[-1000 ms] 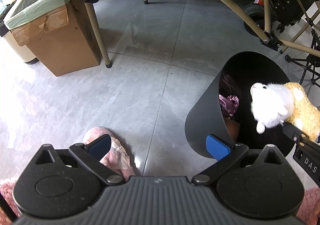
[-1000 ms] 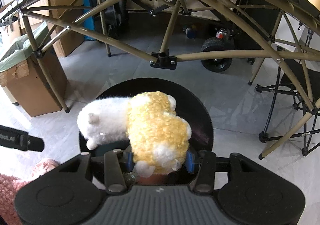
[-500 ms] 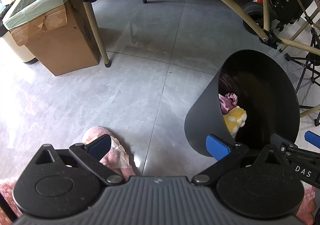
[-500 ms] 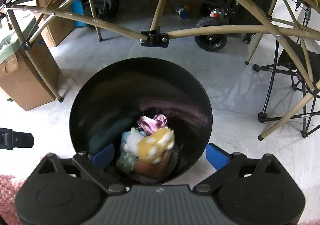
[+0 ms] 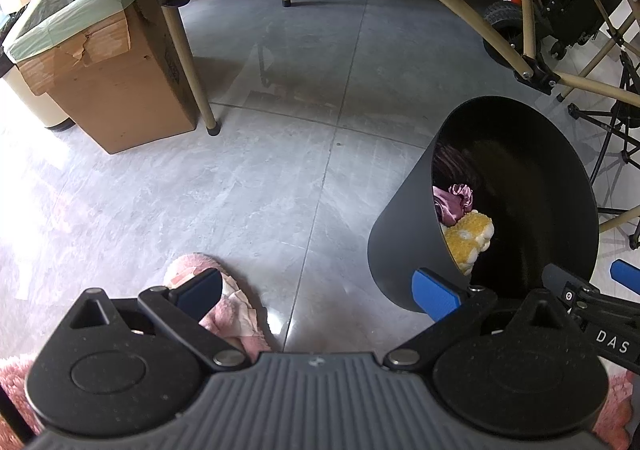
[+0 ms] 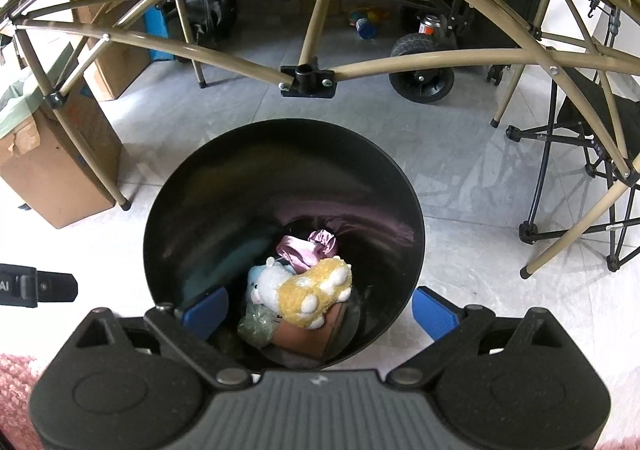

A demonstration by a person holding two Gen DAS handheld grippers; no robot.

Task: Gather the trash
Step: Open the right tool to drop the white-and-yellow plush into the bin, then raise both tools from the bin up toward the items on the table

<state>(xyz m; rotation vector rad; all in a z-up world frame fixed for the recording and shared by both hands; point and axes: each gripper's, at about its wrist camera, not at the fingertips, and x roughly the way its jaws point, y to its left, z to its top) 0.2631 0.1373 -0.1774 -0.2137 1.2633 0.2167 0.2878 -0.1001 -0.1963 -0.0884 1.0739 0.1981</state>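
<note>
The right gripper [image 6: 320, 306] hangs directly above the black bin [image 6: 404, 186], its jaws having just swung wide apart, with nothing between them. The plush toy [image 6: 308, 290], yellow and white, lies at the bottom of the bin, on top of a brown item and just beside a pink-purple cloth [image 6: 308, 250]. The left gripper [image 5: 316, 290] hovers over the grey floor to the left of the bin, jaws spread and empty, with a pink slipper [image 5: 224, 302] beneath it. The drop step looks finished. The next move probably calls for lifting the right gripper clear of the bin's rim and looking for another piece of trash; none shows on the floor near the bin.
</note>
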